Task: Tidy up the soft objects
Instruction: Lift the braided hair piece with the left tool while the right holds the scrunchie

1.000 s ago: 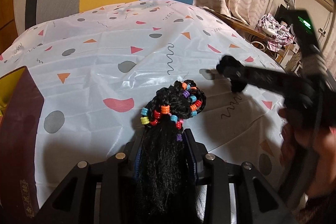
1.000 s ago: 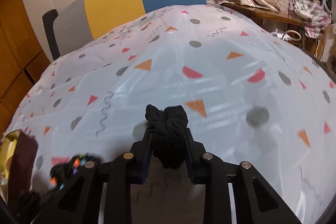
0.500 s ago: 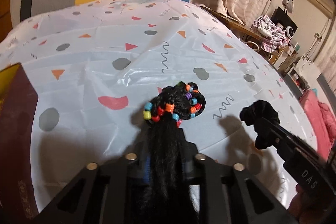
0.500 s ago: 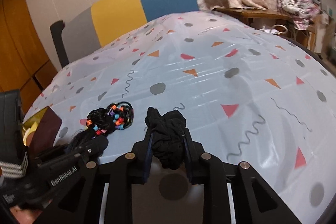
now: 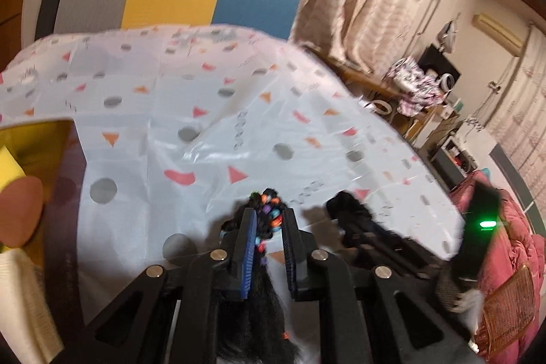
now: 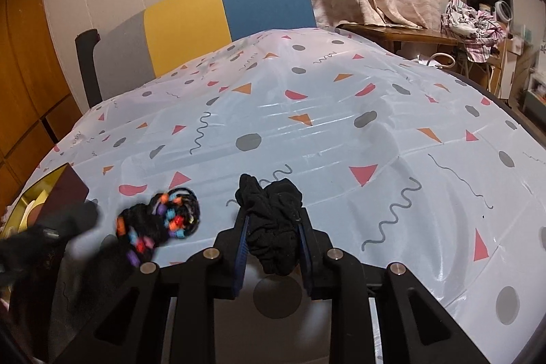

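Note:
My left gripper [image 5: 268, 220] is shut on a black braided hairpiece with coloured beads [image 5: 268, 215]; its loose black hair hangs down between the fingers. The beaded hairpiece also shows blurred in the right wrist view [image 6: 160, 222], held above the cloth. My right gripper [image 6: 273, 224] is shut on a black scrunchie [image 6: 271, 220] and holds it just above the patterned tablecloth [image 6: 307, 125]. In the left wrist view the right gripper [image 5: 355, 220] with the scrunchie [image 5: 346, 205] is close to the right of my left gripper.
A dark red box with a gold inside [image 5: 41, 159] stands at the table's left edge, holding yellow, brown and cream items; it also shows in the right wrist view [image 6: 51, 193]. A grey, yellow and blue chair [image 6: 204, 19] stands behind the table. Clutter and shelves are at right.
Both grippers have kept their hold. The left gripper has lifted and swung left, bringing the box into its view. The right gripper has moved in close beside the left one.

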